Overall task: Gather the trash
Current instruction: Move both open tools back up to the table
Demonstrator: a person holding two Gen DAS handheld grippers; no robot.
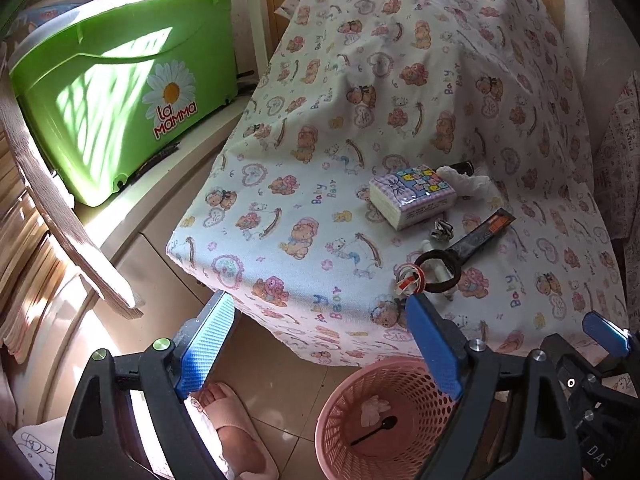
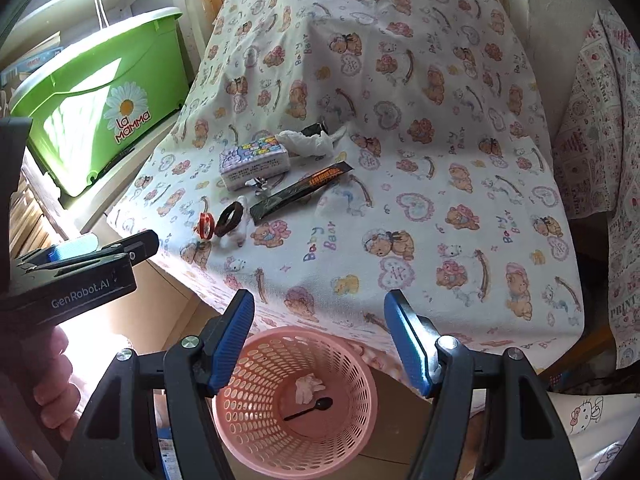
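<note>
A pink mesh basket (image 2: 256,436) (image 1: 340,420) stands on the floor below the table's front edge; it holds a black plastic spoon (image 2: 310,408) and a crumpled white tissue (image 2: 306,388). On the bear-print tablecloth (image 2: 400,200) lie a crumpled white tissue (image 2: 306,142), a black wrapper (image 2: 300,192), a small crumpled foil scrap (image 1: 442,228), a tissue pack (image 2: 254,164), a dark ring (image 2: 230,220) and a red ring (image 2: 206,224). My right gripper (image 2: 320,344) is open and empty above the basket. My left gripper (image 1: 320,344) is open and empty at the table's front left edge.
A green "La Mamma" bucket (image 1: 120,92) sits on a white shelf at the left. A foot in a pink slipper (image 1: 236,428) is on the tiled floor beside the basket. A cloth-covered chair (image 2: 600,140) stands at the right.
</note>
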